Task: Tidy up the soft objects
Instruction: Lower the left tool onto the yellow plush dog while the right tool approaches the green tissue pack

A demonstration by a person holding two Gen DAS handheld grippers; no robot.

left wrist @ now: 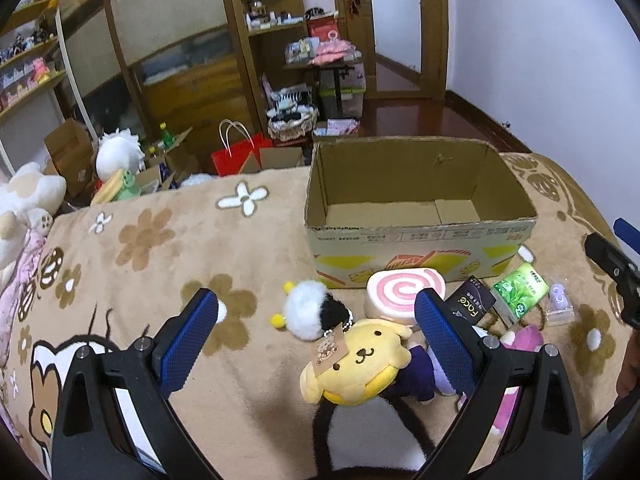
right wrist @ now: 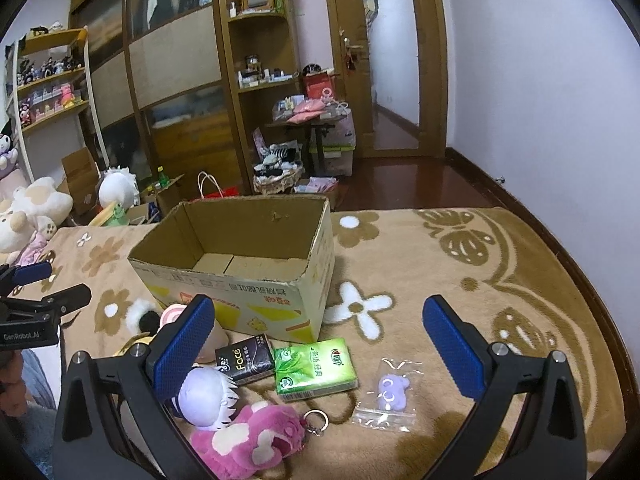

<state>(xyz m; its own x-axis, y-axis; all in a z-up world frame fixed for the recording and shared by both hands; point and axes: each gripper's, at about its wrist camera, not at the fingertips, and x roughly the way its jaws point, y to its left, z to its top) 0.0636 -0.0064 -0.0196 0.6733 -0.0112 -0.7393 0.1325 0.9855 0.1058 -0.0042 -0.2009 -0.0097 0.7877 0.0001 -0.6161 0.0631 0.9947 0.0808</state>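
Note:
An open, empty cardboard box [left wrist: 420, 216] [right wrist: 244, 264] stands on the beige flowered blanket [left wrist: 160, 240]. In front of it lie a yellow dog plush [left wrist: 356, 364], a black-and-white pompom toy [left wrist: 312, 308], a pink swirl roll cushion [left wrist: 400, 292], a purple-haired doll [right wrist: 204, 394], a pink bear plush [right wrist: 252, 436], a black tissue pack [right wrist: 246, 358], a green tissue pack [right wrist: 314, 364] and a bagged purple charm [right wrist: 390, 390]. My left gripper [left wrist: 316, 320] hangs open above the yellow plush. My right gripper [right wrist: 316, 340] is open over the tissue packs.
Beyond the blanket's far edge sit a white plush [left wrist: 118, 152], a red paper bag [left wrist: 236, 152], open cartons and a basket [left wrist: 292, 120]. Shelves and a wardrobe line the back wall. A hand [right wrist: 12, 372] holds the left gripper at the right wrist view's left edge.

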